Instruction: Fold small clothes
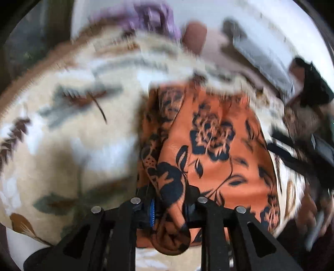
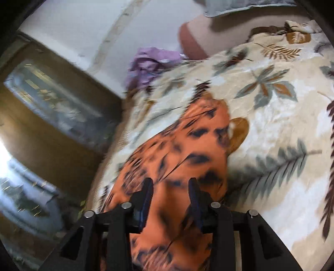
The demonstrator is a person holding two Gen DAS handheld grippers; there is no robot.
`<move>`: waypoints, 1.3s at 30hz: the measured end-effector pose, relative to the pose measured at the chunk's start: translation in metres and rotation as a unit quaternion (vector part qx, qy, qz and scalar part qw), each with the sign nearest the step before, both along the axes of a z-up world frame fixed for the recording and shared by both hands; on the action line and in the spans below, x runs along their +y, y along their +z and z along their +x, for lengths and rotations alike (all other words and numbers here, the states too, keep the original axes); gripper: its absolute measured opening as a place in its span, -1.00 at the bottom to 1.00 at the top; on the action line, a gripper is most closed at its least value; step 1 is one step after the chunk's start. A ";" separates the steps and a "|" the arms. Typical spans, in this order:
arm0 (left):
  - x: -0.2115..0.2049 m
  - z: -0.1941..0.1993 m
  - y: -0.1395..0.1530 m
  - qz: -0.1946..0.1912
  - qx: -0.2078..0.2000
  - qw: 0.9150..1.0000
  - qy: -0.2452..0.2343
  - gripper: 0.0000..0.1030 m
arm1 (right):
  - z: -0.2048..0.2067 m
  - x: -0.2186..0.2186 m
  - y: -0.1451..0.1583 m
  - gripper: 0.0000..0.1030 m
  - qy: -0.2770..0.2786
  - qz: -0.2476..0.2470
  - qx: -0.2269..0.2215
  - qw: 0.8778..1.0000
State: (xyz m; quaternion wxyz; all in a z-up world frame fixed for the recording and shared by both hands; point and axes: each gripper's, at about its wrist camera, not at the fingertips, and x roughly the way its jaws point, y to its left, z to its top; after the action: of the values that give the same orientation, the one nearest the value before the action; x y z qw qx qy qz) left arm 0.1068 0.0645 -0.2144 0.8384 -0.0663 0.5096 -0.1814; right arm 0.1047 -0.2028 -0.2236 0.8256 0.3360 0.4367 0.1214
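An orange garment with a dark floral print (image 1: 210, 146) lies on a cream bedspread with leaf patterns (image 1: 73, 129). My left gripper (image 1: 170, 206) is shut on a bunched edge of the orange garment, which hangs down between its fingers. In the right wrist view the same garment (image 2: 177, 150) stretches away over the bedspread (image 2: 271, 116). My right gripper (image 2: 170, 187) hovers over the near end of the cloth with its jaws apart; the cloth lies beneath them. Both views are blurred by motion. The right gripper's black body shows at the right edge of the left wrist view (image 1: 309, 154).
A crumpled purple garment (image 2: 150, 62) lies at the far edge of the bed, also in the left wrist view (image 1: 154, 18). A brown pillow (image 2: 194, 39) sits beside it. A wooden door or cabinet with glass panes (image 2: 52, 100) stands left of the bed.
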 end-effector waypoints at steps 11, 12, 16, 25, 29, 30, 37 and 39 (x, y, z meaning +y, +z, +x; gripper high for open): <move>0.003 -0.036 0.070 0.050 -0.103 0.993 -0.002 0.14 | -0.021 0.009 0.005 0.20 0.014 -0.055 -0.009 0.998; -0.002 -0.035 0.074 0.058 -0.113 0.992 0.000 0.23 | -0.031 0.007 0.010 0.20 0.015 -0.047 -0.017 0.999; -0.029 -0.017 0.050 0.121 -0.120 0.985 -0.002 0.23 | -0.073 0.012 0.014 0.20 0.025 -0.053 -0.023 0.998; -0.046 -0.018 0.021 0.196 -0.099 0.975 0.018 0.24 | -0.095 0.034 -0.022 0.15 0.049 -0.079 0.020 0.995; -0.048 -0.036 0.050 0.202 -0.153 0.967 0.026 0.24 | -0.098 0.039 -0.009 0.15 0.039 -0.090 -0.002 0.995; -0.049 -0.040 0.057 0.202 -0.166 0.965 0.030 0.24 | -0.099 0.039 -0.007 0.15 0.036 -0.095 -0.006 0.995; -0.047 -0.050 0.085 0.196 -0.205 0.958 0.039 0.24 | -0.111 0.030 0.029 0.15 0.016 -0.113 -0.058 0.992; -0.048 -0.047 0.088 0.196 -0.207 0.958 0.042 0.24 | -0.109 0.032 0.039 0.15 0.016 -0.110 -0.068 0.991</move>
State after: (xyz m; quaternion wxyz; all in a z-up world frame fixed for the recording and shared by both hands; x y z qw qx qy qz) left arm 0.0594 0.0170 -0.1268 0.9289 0.1172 0.3472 -0.0527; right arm -0.0048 -0.1712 -0.1848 0.8834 0.2270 0.3953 0.1089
